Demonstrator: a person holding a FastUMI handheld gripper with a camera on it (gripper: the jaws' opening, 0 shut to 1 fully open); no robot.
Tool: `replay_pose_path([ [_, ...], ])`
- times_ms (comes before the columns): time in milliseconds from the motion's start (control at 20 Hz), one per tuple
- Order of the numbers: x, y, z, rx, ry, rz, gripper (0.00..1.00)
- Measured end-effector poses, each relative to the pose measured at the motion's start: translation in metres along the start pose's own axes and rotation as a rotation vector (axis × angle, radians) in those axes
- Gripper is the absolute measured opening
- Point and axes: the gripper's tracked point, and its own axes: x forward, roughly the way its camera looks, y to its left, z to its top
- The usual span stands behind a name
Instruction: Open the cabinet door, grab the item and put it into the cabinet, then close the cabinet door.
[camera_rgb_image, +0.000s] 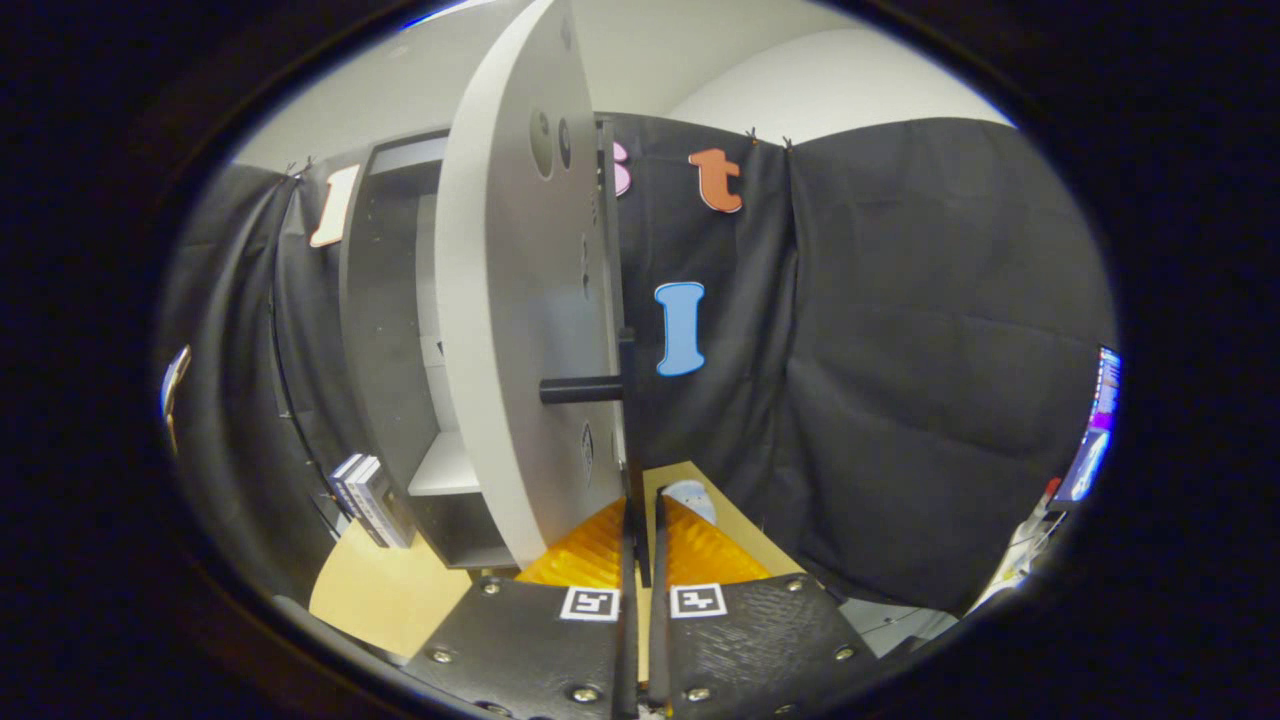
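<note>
The grey cabinet (385, 330) stands at the back left with its door (510, 330) swung out towards me, seen nearly edge-on. A black handle (582, 389) juts from the door's face and joins a thin upright bar that runs down between my fingers. My gripper (643, 530) sits just under the door's free edge, its fingers (700, 550) nearly together and pressing on that bar. Inside the cabinet a pale shelf (445, 468) shows. A small striped box (368, 498) stands on the tabletop beside the cabinet's left foot.
The tan tabletop (375, 590) lies below and left of the fingers. A pale round object (692, 496) rests on it just beyond the fingertips. Black cloth walls close the back and right. A lit screen (1097, 430) stands far right.
</note>
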Motion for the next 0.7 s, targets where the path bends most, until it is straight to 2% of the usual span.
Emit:
replay_pose_path([
  [400,-0.006,-0.016,0.000,-0.005,-0.022,-0.029,0.04],
  [700,-0.022,-0.044,-0.004,0.010,-0.036,-0.142,0.04],
])
